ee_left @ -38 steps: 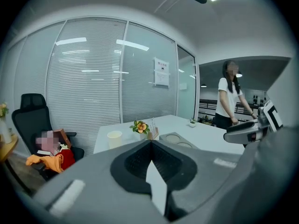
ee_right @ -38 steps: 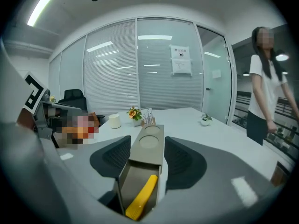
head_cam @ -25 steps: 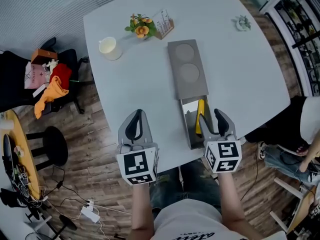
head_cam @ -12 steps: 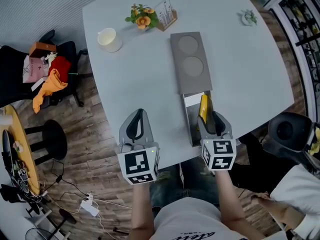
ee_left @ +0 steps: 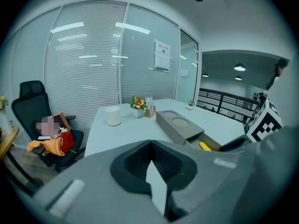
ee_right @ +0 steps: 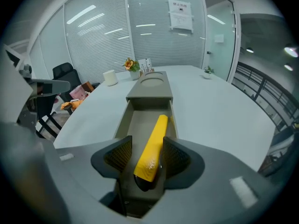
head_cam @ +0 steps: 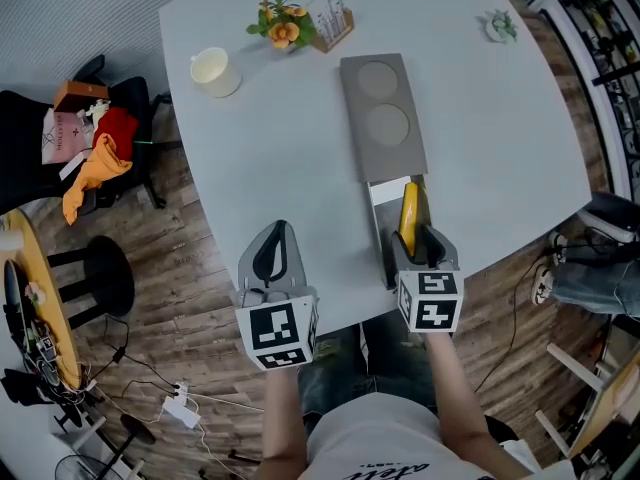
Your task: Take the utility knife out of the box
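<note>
A long grey box (head_cam: 383,116) lies on the white table (head_cam: 280,168), its drawer (head_cam: 382,230) pulled out toward me. The yellow utility knife (head_cam: 408,216) lies lengthwise in the drawer (ee_right: 140,125). My right gripper (head_cam: 418,240) sits over the drawer's near end, its jaws on either side of the utility knife's (ee_right: 152,146) near end. The right pad (ee_right: 176,154) is against the knife and a narrow gap shows at the left pad. My left gripper (head_cam: 274,236) hovers at the table's near edge, left of the drawer, shut with nothing in it (ee_left: 152,164).
A white cup (head_cam: 214,71), a flower pot (head_cam: 281,26), a card holder (head_cam: 331,20) and a small plant (head_cam: 502,26) stand along the far side. An office chair with clothes (head_cam: 95,153) and a stool (head_cam: 100,286) are at left. A person's legs (head_cam: 598,273) are at right.
My right gripper has moved forward along the drawer over the knife, and its jaws have narrowed around it. The left gripper stays put. The person at right has shifted.
</note>
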Demonstrator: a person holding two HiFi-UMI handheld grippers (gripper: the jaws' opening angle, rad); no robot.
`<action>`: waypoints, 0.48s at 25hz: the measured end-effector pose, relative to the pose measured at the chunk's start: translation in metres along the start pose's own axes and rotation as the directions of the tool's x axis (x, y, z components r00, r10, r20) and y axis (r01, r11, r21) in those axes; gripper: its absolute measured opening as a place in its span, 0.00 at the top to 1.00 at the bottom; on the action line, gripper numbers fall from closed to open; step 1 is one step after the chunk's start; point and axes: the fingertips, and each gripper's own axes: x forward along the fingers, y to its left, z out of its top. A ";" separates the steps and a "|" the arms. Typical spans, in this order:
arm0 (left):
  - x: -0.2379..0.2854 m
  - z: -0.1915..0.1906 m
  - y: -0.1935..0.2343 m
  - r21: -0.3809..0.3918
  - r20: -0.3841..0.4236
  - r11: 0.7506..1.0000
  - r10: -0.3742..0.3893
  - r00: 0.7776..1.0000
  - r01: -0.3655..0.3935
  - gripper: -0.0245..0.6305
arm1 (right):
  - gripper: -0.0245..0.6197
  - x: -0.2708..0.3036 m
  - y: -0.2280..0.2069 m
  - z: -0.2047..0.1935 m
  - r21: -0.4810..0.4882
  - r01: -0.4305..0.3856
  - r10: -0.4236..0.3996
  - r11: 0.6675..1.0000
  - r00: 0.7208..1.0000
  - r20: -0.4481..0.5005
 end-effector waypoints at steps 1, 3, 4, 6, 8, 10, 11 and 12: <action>0.000 -0.001 -0.001 0.000 -0.002 1.000 -0.002 1.000 0.002 0.96 | 0.60 0.001 -0.001 -0.002 0.002 0.009 -0.009 1.000 1.000 -0.014; 0.000 -0.004 -0.001 -0.003 -0.008 1.000 -0.007 1.000 0.007 0.96 | 0.61 0.003 -0.003 -0.004 0.001 0.026 -0.026 1.000 0.999 -0.038; 0.000 -0.005 -0.001 -0.005 -0.011 1.000 -0.008 1.000 0.008 0.96 | 0.60 0.005 -0.003 -0.005 0.001 0.033 -0.033 0.999 0.998 -0.050; -0.001 -0.008 -0.001 -0.008 -0.019 1.000 -0.008 1.000 0.008 0.96 | 0.62 0.008 -0.002 -0.007 0.005 0.040 -0.040 0.999 0.996 -0.081; -0.001 -0.011 0.000 -0.014 -0.028 1.000 -0.010 1.000 0.009 0.96 | 0.62 0.011 -0.001 -0.010 0.011 0.047 -0.045 0.999 0.992 -0.115; -0.001 -0.012 0.000 -0.015 -0.030 1.000 -0.008 1.000 0.008 0.96 | 0.61 0.014 -0.001 -0.013 0.014 0.056 -0.053 0.998 0.988 -0.148; -0.001 -0.012 0.001 -0.016 -0.030 1.000 -0.006 1.000 0.006 0.96 | 0.61 0.016 -0.001 -0.014 0.014 0.062 -0.059 0.998 0.985 -0.164; -0.001 -0.012 0.003 -0.018 -0.031 1.000 -0.004 1.000 0.004 0.96 | 0.61 0.017 0.000 -0.015 0.014 0.068 -0.065 0.998 0.981 -0.181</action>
